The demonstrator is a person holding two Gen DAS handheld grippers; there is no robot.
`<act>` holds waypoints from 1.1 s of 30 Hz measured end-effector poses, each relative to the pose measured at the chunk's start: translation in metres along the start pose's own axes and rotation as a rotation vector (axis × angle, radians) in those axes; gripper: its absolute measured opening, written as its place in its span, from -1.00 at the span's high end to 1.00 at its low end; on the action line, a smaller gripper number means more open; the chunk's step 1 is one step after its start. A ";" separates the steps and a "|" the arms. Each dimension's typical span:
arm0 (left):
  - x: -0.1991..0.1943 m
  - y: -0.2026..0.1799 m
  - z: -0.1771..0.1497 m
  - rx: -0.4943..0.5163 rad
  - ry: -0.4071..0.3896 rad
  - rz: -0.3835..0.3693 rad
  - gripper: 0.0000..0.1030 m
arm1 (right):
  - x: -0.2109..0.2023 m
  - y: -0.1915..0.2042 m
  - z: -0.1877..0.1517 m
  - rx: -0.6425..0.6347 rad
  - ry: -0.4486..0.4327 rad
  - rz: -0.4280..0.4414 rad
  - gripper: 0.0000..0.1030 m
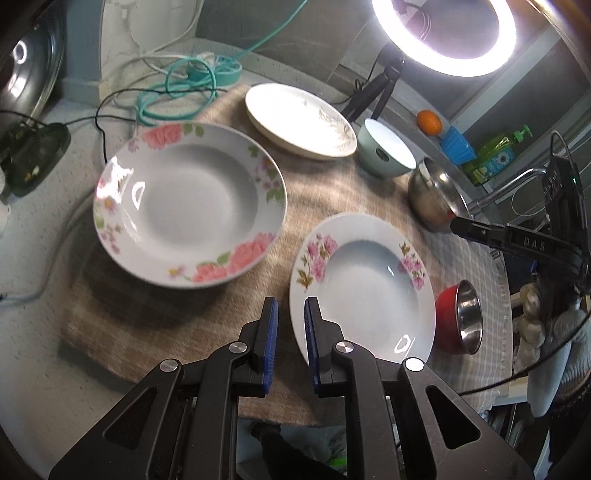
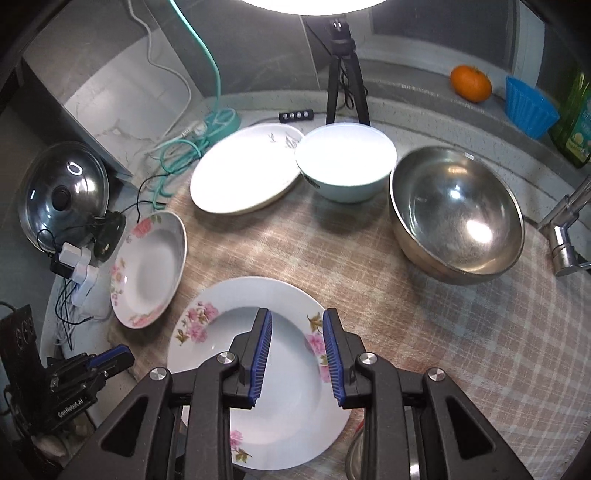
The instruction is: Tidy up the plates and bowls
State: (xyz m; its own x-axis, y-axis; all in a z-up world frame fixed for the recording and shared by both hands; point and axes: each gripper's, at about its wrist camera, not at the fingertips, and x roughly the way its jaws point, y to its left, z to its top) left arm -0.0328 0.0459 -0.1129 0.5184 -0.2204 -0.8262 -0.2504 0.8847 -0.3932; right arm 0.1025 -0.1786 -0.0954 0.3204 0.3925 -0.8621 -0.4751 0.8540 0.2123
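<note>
A deep plate with pink blossoms [image 2: 207, 350] lies on the checked cloth [image 2: 461, 332]. My right gripper [image 2: 297, 312] hovers over it, open, with nothing between the pads. My left gripper [image 1: 290, 301] stands just left of that plate [image 1: 362, 288], open by a narrow gap and empty. A rose-patterned plate [image 1: 188, 206] sits tilted at the cloth's left edge [image 2: 147, 269]. At the back are a white plate [image 2: 243, 173], a pale green bowl [image 2: 347, 166] and a large steel bowl [image 2: 454, 210]. A red bowl with a steel lining [image 1: 461, 314] stands right of the blossom plate.
A ring light [image 1: 443, 33] on a tripod [image 2: 345, 74] stands behind the dishes. Teal cable [image 1: 184, 85] coils at the back left, near a pot lid [image 2: 62, 192] and plugs. An orange [image 2: 471, 83], a blue cup [image 2: 528, 107], a soap bottle and a tap [image 2: 565, 236] are at the right.
</note>
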 end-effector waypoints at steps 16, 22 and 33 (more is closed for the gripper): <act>-0.034 0.089 0.063 -0.085 -0.128 0.073 0.74 | 0.007 0.068 -0.013 0.132 -0.102 0.169 0.46; -0.027 0.121 0.081 -0.086 -0.106 0.102 0.74 | 0.041 0.092 -0.015 0.155 -0.087 0.158 0.46; 0.002 0.155 0.092 -0.106 -0.025 0.048 0.74 | 0.090 0.117 -0.001 0.143 -0.041 0.134 0.47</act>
State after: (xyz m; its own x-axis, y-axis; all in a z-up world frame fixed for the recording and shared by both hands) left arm 0.0047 0.2207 -0.1388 0.5233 -0.1674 -0.8355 -0.3598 0.8454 -0.3948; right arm 0.0751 -0.0433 -0.1483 0.2967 0.5171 -0.8029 -0.3956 0.8318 0.3895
